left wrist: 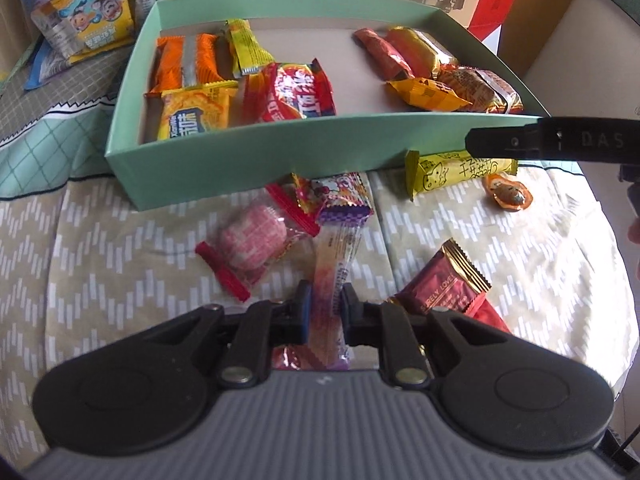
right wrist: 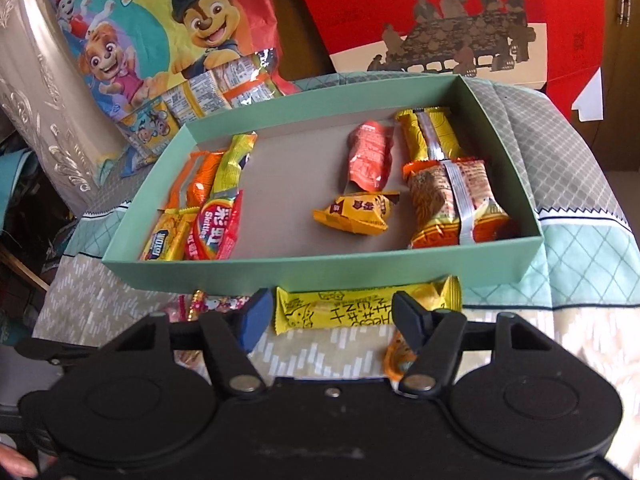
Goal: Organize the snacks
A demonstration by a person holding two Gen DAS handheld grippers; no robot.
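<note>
Left gripper pinching a long clear-wrapped candy strip over chevron-patterned bedding. Right gripper spread wide – yellow cheese bar just ahead, between its fingertips. Beyond both – mint-green box holding snacks, red carton behind

Bare box floor between snack clusters; green front wall before it.

One green box holds nine snack packets (four left, five right); seven more lie outside.
</note>
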